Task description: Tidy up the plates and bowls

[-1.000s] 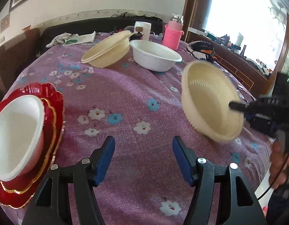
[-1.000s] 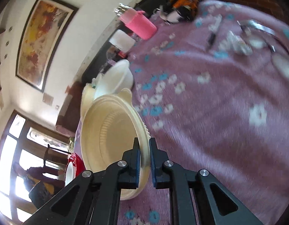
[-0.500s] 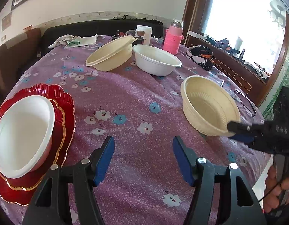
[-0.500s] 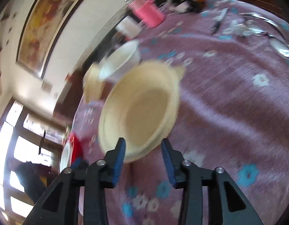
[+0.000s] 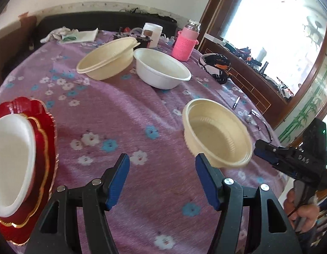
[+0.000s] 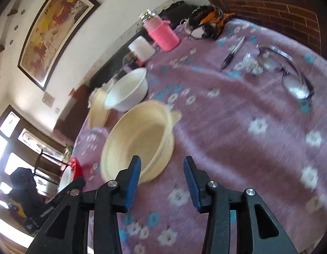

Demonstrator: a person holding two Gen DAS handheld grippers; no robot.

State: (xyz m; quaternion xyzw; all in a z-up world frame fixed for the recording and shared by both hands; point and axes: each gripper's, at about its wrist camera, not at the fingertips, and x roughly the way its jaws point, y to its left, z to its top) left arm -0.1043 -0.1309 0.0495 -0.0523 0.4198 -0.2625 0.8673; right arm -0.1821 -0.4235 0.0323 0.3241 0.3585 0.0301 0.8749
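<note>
A cream bowl stands upright on the purple flowered tablecloth, just ahead of my right gripper. That gripper is open with nothing between its blue pads; its tip is a little clear of the bowl's rim. My left gripper hangs open and empty over the cloth. At the left a white bowl sits on stacked red plates. Farther back are a second cream bowl, tilted, and a white bowl.
A pink-sleeved bottle and a white jar stand at the back. A pen, glasses and a black-orange item lie on the right. Cloths lie far left. A hand holds the right gripper.
My right gripper opened and let go of the cream bowl, which went from tilted in the air to standing on the cloth. The gripper has drawn back a little from the rim.
</note>
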